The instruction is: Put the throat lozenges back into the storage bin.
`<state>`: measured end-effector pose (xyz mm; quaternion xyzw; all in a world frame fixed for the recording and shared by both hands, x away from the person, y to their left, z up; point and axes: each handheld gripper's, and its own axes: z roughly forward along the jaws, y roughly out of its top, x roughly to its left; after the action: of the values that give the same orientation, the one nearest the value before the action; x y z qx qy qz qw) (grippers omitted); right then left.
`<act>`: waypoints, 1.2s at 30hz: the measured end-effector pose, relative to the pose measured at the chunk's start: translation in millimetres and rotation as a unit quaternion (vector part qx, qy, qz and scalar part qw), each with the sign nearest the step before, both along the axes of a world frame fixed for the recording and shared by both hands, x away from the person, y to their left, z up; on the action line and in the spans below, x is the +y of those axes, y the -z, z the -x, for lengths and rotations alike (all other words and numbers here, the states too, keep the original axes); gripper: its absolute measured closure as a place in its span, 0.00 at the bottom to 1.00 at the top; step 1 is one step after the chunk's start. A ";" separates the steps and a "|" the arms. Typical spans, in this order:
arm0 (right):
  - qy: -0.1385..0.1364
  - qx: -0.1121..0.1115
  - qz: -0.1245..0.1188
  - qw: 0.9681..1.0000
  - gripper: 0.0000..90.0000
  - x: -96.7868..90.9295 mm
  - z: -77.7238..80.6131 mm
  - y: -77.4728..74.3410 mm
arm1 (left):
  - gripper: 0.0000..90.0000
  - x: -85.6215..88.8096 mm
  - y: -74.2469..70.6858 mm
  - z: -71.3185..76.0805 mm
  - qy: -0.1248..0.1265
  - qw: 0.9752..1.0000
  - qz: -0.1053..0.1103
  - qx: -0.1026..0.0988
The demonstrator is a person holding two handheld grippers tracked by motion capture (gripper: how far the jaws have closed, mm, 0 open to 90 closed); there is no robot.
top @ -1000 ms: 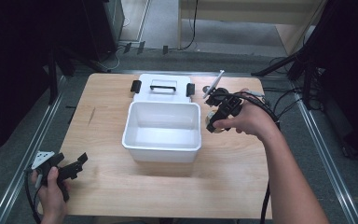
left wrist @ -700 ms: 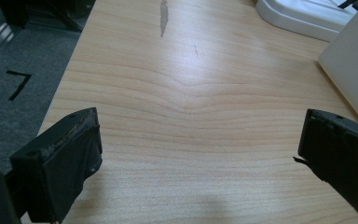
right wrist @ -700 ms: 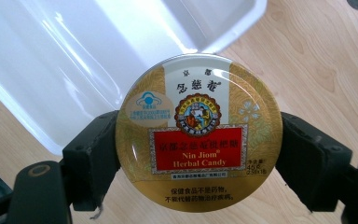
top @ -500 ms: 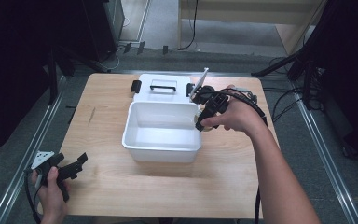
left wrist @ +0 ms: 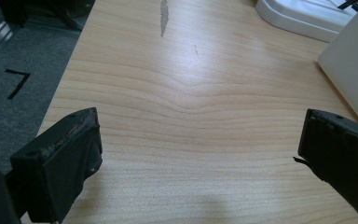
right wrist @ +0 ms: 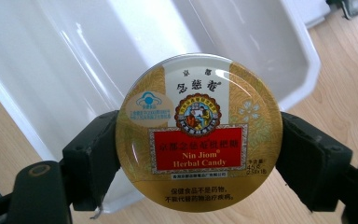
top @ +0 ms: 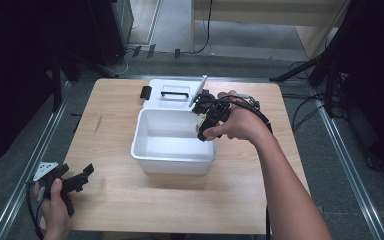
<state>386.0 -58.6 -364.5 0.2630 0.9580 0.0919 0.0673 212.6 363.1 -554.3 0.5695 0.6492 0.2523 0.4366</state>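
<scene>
Gold and round, the candy tin (right wrist: pixel 199 133) sits squeezed between the two jaws of the right gripper (top: pixel 203 128) — just over the right rim of the white bin (top: pixel 174 159). Behind the bin lies its white lid (top: pixel 172 93). The left gripper (top: pixel 75 180) hovers near the front left of the bin, over the wooden table (left wrist: pixel 186 93) — jaws wide apart, holding nothing.

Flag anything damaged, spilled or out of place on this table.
Nothing spilled or broken. One blemish: a dark grey scuff mars the wooden table left of the white bin. The bin's lid lies flat behind it. The right hand-held gripper grips a candy tin squarely.
</scene>
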 end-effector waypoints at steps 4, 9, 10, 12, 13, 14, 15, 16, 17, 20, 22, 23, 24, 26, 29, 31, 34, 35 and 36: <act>-0.015 -0.003 0.000 1.000 0.23 7.3 0.3 4.0 | 0.00 0.1 0.0 0.0 0.000 1.000 0.000 0.000; -0.039 -0.009 0.004 0.999 0.23 14.4 0.0 10.0 | 0.00 0.2 0.0 -0.1 0.000 1.000 0.001 0.001; -0.045 -0.011 0.003 0.999 0.23 15.4 -0.3 11.5 | 0.00 0.3 0.0 -0.1 0.001 1.000 0.000 0.001; -0.050 -0.010 0.000 0.999 0.23 16.8 -0.3 14.9 | 0.00 0.3 0.1 -0.1 0.001 1.000 0.001 0.000; -0.056 -0.010 -0.002 0.998 0.23 17.1 -0.5 16.9 | 0.00 0.3 0.1 -0.2 0.001 1.000 0.001 0.000; -0.063 -0.012 0.000 0.998 0.23 17.3 -0.9 19.7 | 0.00 0.2 0.1 -0.2 0.001 1.000 0.001 0.000; -0.066 -0.011 0.000 0.998 0.23 17.4 -0.9 21.5 | 0.00 0.2 0.1 -0.2 0.001 1.000 0.001 0.000; -0.087 -0.016 0.006 0.996 0.23 17.1 -0.3 26.2 | 0.00 0.3 0.1 -0.2 0.001 1.000 0.001 0.000; -0.099 -0.018 0.011 0.995 0.23 17.2 0.9 28.3 | 0.00 0.2 0.1 -0.2 0.001 1.000 0.001 0.001; -0.124 -0.022 0.013 0.992 0.23 17.1 2.5 33.0 | 0.00 0.2 0.2 -0.4 0.001 1.000 0.001 0.001; -0.137 -0.027 0.017 0.990 0.23 16.9 3.0 36.9 | 0.00 0.2 0.2 -0.4 0.001 1.000 0.001 0.000; -0.144 -0.029 0.019 0.989 0.23 16.1 3.0 40.3 | 0.00 0.1 0.2 -0.4 0.001 1.000 0.000 0.000; -0.144 -0.029 0.019 0.989 0.23 16.1 3.0 40.3 | 0.00 0.1 0.2 -0.4 0.001 1.000 0.000 0.000; -0.152 -0.031 0.021 0.988 0.23 14.7 1.9 43.3 | 0.00 0.1 0.1 -0.3 0.001 1.000 0.000 0.000; -0.160 -0.031 0.018 0.986 0.23 12.9 2.1 47.1 | 0.00 0.2 0.1 -0.2 0.001 1.000 0.000 0.002; -0.168 -0.032 0.018 0.985 0.23 13.1 2.3 49.8 | 0.00 0.1 0.1 -0.3 0.001 1.000 0.000 0.001; -0.175 -0.031 0.027 0.984 0.23 14.8 3.6 54.1 | 0.00 0.1 0.1 -0.4 0.002 1.000 0.000 0.002; -0.180 -0.031 0.031 0.983 0.23 15.5 3.6 55.9 | 0.00 0.1 0.1 -0.3 0.002 1.000 0.000 0.002; -0.182 -0.028 0.033 0.982 0.23 16.5 4.4 57.9 | 0.00 0.1 0.1 -0.3 0.002 1.000 0.000 0.002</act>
<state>381.7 -42.2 -422.4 0.0796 0.9901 0.0781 0.0848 212.9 363.2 -554.4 0.5712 0.6488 0.2503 0.4361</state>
